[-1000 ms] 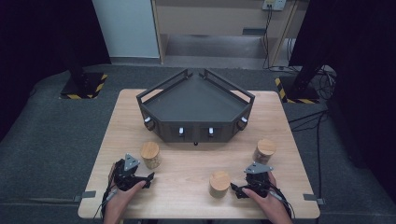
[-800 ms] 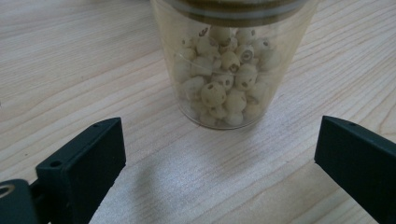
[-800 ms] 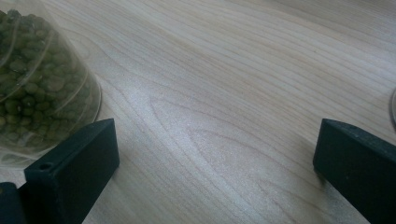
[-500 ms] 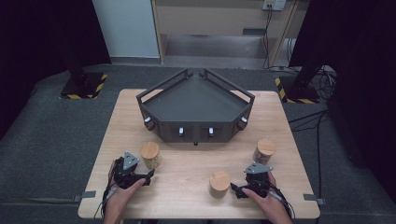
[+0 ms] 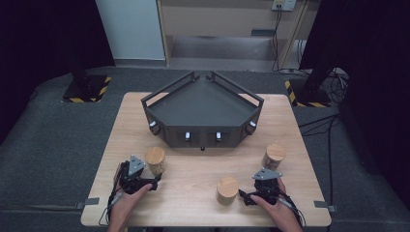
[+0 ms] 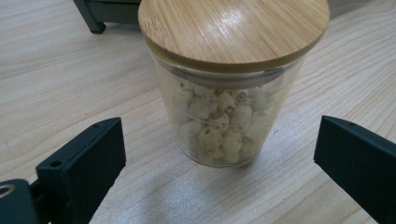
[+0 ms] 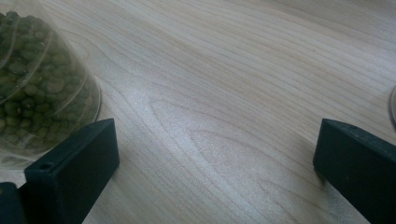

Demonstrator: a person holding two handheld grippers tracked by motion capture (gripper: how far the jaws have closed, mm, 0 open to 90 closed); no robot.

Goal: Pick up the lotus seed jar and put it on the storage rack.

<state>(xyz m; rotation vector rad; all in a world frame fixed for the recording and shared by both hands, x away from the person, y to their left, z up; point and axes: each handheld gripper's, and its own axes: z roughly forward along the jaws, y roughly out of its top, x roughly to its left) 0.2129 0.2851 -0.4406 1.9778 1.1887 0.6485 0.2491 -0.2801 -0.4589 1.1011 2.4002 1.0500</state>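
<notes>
Three glass jars with bamboo lids stand on the wooden table [image 5: 193, 169]. The left jar [image 5: 155, 160] holds pale round seeds [image 6: 219, 121]. My left gripper [image 5: 149, 179] is open just short of it, and in the left gripper view [image 6: 222, 137] its jaws stand wide to either side of the jar's base without touching. The middle jar [image 5: 227, 190] holds green beans [image 7: 37, 88]. Beside and to the right of that jar sits my right gripper [image 5: 254, 193], also open, with bare table between its jaws in the right gripper view [image 7: 215, 140]. The third jar [image 5: 273, 155] stands farther right.
A black angular tray [image 5: 159, 107] with raised rails stands on the far half of the table. Dark floor surrounds the table, with stand bases [image 5: 87, 89] at the back left and back right. A person's hands [image 5: 125, 205] hold both grippers near the front edge.
</notes>
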